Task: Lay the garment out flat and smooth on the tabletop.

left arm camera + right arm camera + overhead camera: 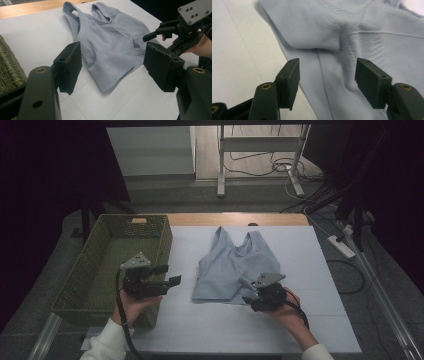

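Tank top on the surface, both grippers released

Right gripper (248, 301) hovers at the pale blue tank top's (231, 265) five o'clock hem, fingers spread; left gripper (171, 275) released beside the woven basket (95, 270).

Left edge: a tall-walled woven basket (102, 265) stands there, its near right corner just beside the left gripper (171, 275).
Centre: the pale blue garment (235, 265) lies flat, low enough to be passed over.
Lane between basket and garment: bare white table (182, 325).
Near strip: bare, crossed by both forearms.
Right gripper (248, 301): held at the garment's near right corner.
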Motion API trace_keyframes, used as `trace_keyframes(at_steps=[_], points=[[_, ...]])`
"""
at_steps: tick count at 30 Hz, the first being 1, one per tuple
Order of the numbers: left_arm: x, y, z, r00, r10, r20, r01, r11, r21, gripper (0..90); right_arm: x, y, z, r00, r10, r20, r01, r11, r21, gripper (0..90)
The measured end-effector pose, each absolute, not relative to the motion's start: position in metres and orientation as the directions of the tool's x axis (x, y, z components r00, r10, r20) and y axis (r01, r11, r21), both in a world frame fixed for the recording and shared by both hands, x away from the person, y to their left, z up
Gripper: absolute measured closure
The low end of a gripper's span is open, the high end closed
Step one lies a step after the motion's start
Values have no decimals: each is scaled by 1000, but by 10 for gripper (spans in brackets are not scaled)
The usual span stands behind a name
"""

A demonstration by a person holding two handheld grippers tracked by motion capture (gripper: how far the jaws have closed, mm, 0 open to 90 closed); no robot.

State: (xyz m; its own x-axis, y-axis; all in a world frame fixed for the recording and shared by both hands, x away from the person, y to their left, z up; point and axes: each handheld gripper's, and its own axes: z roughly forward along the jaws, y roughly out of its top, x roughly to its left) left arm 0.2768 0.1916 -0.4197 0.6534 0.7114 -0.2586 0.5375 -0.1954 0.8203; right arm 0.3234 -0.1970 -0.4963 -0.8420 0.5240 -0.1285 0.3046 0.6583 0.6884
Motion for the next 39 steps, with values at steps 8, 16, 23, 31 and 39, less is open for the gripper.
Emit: trace_keyframes(at_steps=[8, 16, 23, 31, 39], points=[[277, 190, -421, 651, 715, -256, 544, -203, 814, 313, 324, -187, -506, -866, 484, -124, 296, 698, 652, 320], [276, 189, -420, 654, 713, -254, 542, -207, 815, 313, 327, -184, -513, -869, 477, -133, 305, 727, 615, 277], [276, 188, -421, 656, 711, -253, 541, -209, 815, 313, 331, -184, -518, -877, 470, -103, 326, 738, 591, 239], [275, 189, -420, 655, 712, -253, 540, -206, 816, 313, 333, -188, -517, -869, 485, -99, 342, 733, 588, 344], [275, 187, -419, 659, 710, -249, 536, -211, 818, 312, 337, -193, -514, -862, 492, -125, 336, 738, 586, 582]])
